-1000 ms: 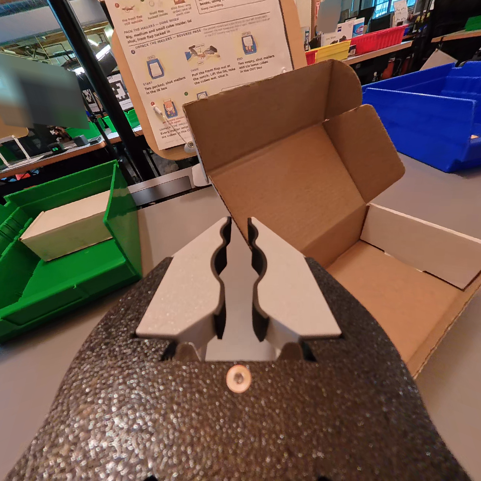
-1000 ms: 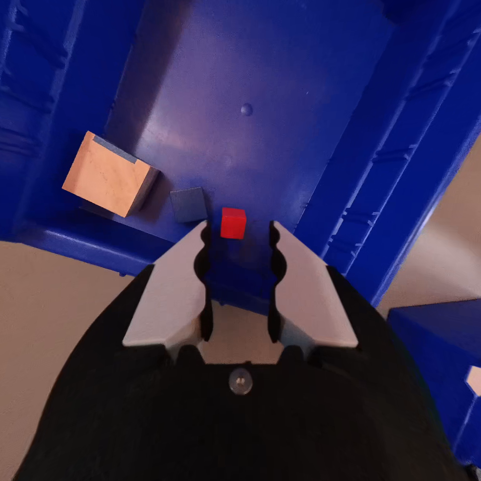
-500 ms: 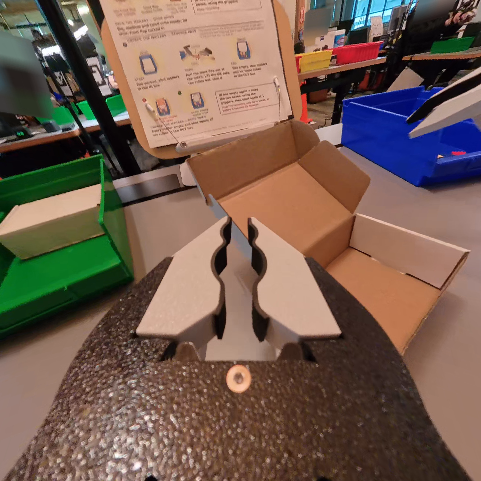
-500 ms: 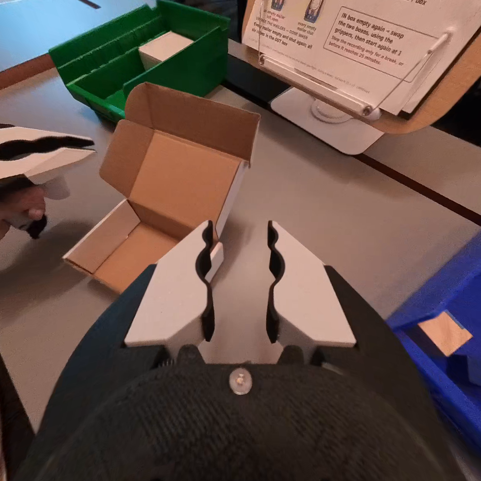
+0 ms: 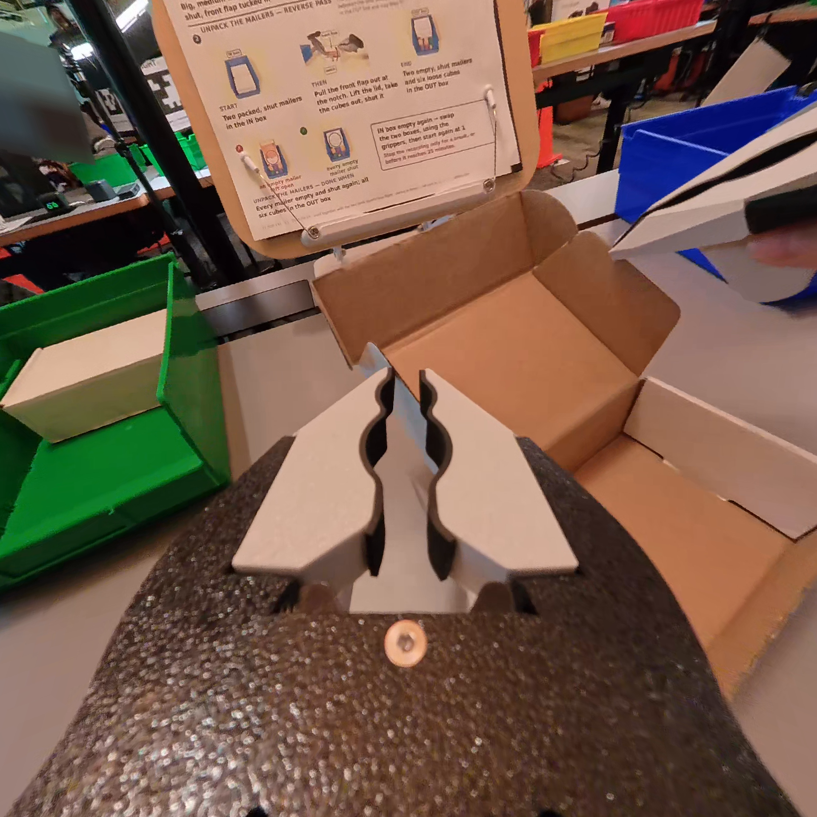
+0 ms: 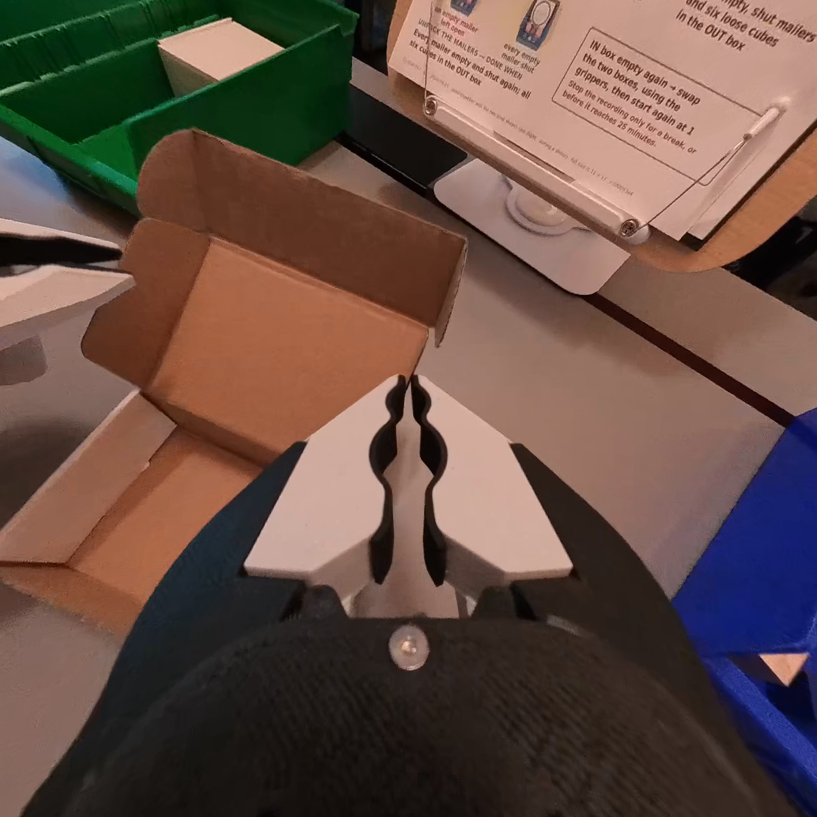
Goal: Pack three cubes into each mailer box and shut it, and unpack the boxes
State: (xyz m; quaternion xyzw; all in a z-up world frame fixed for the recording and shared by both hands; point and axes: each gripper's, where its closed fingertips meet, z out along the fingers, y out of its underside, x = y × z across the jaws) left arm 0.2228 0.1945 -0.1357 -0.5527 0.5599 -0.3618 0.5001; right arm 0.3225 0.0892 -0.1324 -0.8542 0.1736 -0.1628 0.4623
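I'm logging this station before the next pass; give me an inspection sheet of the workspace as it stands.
Surface: grey table, bare around the box.
Job's things: open mailer box, lid up, no cubes seen inside; shut white mailer in green bin; blue bin at right.
Clutter: instruction sheet stand.
Grippers: left gripper slightly apart, empty; right gripper nearly closed, empty.
Cables: nothing seen.
Surroundings: benches, coloured bins behind.
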